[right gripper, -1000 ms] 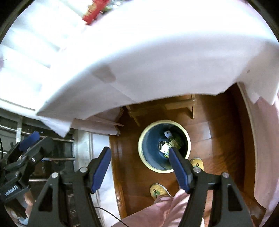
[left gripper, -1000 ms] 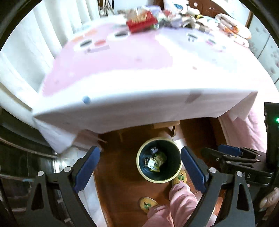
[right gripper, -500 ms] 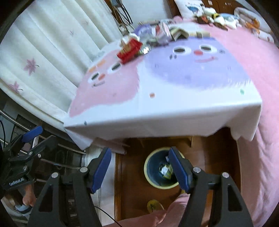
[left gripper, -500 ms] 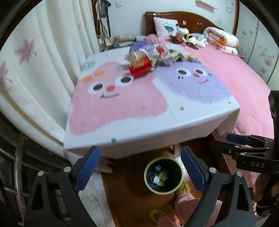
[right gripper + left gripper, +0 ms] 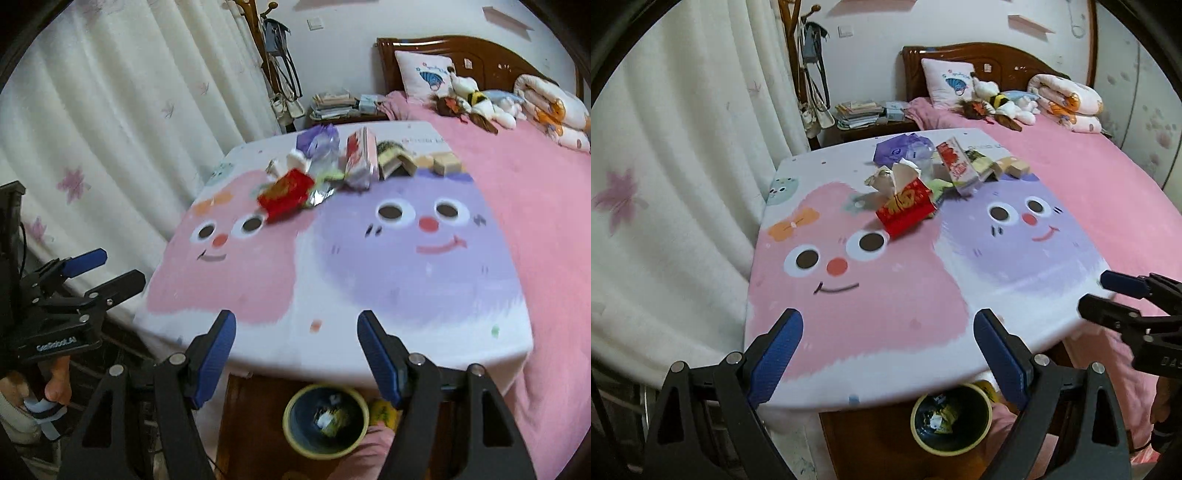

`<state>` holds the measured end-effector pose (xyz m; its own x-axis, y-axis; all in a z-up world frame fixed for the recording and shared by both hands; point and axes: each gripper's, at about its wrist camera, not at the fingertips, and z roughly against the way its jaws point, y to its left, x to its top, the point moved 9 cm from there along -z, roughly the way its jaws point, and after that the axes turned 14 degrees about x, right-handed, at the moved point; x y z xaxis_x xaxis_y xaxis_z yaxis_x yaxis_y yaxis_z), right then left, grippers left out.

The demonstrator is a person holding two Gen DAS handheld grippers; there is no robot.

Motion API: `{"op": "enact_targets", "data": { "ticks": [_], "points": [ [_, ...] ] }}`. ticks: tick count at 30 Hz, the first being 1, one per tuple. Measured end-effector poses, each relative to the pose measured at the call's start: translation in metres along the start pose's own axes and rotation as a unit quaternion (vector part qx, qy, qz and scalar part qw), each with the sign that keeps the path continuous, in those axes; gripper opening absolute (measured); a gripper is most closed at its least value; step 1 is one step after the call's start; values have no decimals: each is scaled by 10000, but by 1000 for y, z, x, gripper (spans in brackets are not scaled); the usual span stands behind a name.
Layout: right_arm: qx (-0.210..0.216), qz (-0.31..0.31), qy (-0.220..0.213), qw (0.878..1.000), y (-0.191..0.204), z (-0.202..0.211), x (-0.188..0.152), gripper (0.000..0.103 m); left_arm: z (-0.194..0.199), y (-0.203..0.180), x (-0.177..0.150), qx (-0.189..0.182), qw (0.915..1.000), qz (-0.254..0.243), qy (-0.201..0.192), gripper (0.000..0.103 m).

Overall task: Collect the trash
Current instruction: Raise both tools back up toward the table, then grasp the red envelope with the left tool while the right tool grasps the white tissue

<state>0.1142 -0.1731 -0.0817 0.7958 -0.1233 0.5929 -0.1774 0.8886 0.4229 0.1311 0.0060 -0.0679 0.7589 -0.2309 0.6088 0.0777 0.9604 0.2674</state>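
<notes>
The trash pile (image 5: 923,181) sits in the upper middle of the frame on the table (image 5: 871,317), bunched together, probably so it's easy to pick from. One red packet (image 5: 905,206) is nearest; the rest is too jumbled to count. One bin (image 5: 951,419) waits at the bottom edge, already holding scraps. Two tools: left gripper (image 5: 888,354) and right gripper (image 5: 295,354), both spread wide with nothing in them, well short of the pile.
</notes>
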Motion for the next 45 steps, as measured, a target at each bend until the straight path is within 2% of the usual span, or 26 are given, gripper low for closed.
{"op": "enact_targets", "data": {
  "ticks": [3,6,13,17,21,23,24,26,32,41,45],
  "points": [
    [125,11,82,9999,-21,-21,32,68,-30,-7,27,41,9999,-1,93,92],
    [284,-1,269,9992,-40,-43,58,63,-67,-16,56,143,9996,-102,204,89],
    [663,175,783,9946,-84,-95,108,61,-160,-57,111,175,9966,-609,522,80],
    [857,314,1031,9905,-100,-123,125,60,-205,-78,120,157,9928,-871,812,68],
    [1020,373,1240,9863,-108,-142,132,57,-239,-95,118,-116,9879,-966,1211,67],
    [1094,399,1330,9842,-111,-151,133,54,-252,-101,112,-256,9844,-1000,1424,62],
    [1127,419,1376,9832,-111,-154,134,53,-256,-103,112,-267,9837,-1024,1454,59],
    [1212,460,1455,9808,-111,-159,135,47,-261,-106,109,-296,9830,-1028,1495,43],
    [1443,520,1523,9764,-106,-166,144,43,-248,-100,108,-566,9855,-388,1554,12],
    [1737,710,1422,9719,-78,-183,168,43,-202,-78,111,-668,9867,666,1324,9],
    [1802,790,1459,9695,-66,-195,174,43,-187,-56,106,-532,9836,1195,1246,8]
  ]
}}
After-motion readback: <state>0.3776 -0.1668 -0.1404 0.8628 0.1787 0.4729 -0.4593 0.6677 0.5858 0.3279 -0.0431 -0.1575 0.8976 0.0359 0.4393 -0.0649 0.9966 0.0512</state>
